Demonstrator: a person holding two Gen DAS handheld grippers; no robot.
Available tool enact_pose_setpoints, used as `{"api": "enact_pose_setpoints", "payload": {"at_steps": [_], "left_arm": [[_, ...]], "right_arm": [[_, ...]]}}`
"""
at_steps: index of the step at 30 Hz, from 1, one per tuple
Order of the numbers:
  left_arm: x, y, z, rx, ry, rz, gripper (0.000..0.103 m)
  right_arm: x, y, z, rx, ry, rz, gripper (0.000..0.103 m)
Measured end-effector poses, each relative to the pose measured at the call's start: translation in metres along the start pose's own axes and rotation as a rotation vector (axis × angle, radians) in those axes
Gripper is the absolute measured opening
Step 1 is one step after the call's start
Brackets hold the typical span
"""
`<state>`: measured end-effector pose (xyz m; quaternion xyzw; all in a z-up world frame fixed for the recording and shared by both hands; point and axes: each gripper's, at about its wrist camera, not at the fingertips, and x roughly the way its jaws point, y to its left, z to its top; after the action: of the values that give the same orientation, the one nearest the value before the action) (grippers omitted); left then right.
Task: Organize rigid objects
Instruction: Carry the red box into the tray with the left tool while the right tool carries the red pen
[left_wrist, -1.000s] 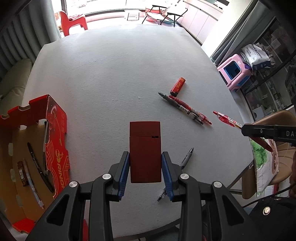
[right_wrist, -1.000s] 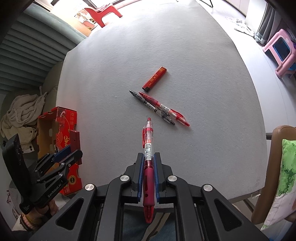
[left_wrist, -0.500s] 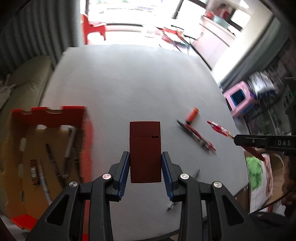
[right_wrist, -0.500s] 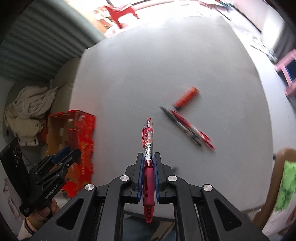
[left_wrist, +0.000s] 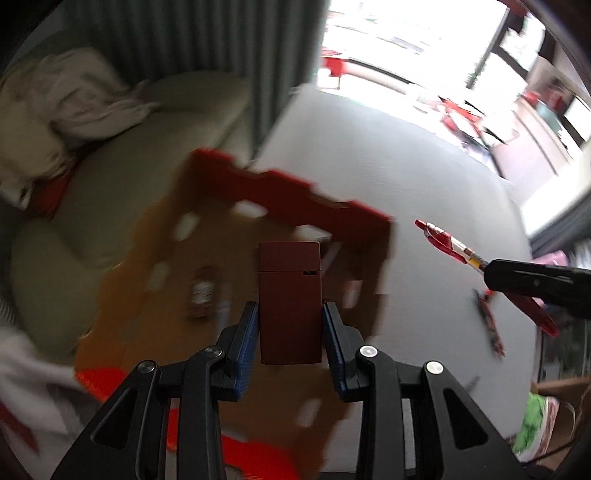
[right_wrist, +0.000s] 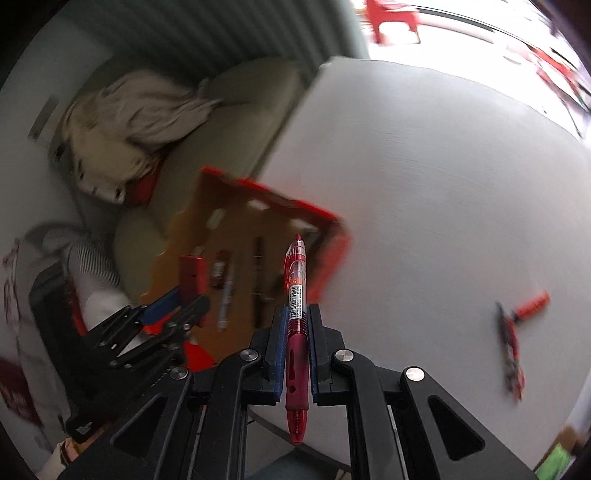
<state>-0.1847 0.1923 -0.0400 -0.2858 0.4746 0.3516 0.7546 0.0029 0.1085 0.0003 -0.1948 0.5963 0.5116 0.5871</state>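
Holding pens and a small tube, the red box (right_wrist: 236, 254) sits at the surface (right_wrist: 443, 206) edge; left claw (left_wrist: 290, 332) pinches a maroon case (left_wrist: 290, 295) above it, right claw (right_wrist: 295, 332) pinches a red pen (right_wrist: 295, 295)

Beige sofa (left_wrist: 122, 177), grey curtain (left_wrist: 207, 37), possibly windows (left_wrist: 424, 48)

A dark red box (left_wrist: 289, 302), a translucent red pen (right_wrist: 296, 295), blue-padded black fingers (left_wrist: 248, 332), and a red-edged brown cardboard tray (left_wrist: 306, 201).

The cardboard box (right_wrist: 236, 236) stands open-topped, red notched walls ringing it; pens (right_wrist: 258, 280) crowd its floor.
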Motion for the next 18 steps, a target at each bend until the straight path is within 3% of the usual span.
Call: {"api": "enact_pose_setpoints", "payload": {"at_steps": [9, 18], "left_arm": [[0.016, 0.053, -0.004, -0.131, 0.030, 0.081, 0.037], [0.035, 0.064, 0.005, -0.170, 0.052, 0.084, 0.037]], "right_arm": [[0.061, 0.069, 0.022, -0.126, 0.079, 0.059, 0.011], [0.083, 0.076, 0.038, -0.152, 0.093, 0.017, 0.011]]}}
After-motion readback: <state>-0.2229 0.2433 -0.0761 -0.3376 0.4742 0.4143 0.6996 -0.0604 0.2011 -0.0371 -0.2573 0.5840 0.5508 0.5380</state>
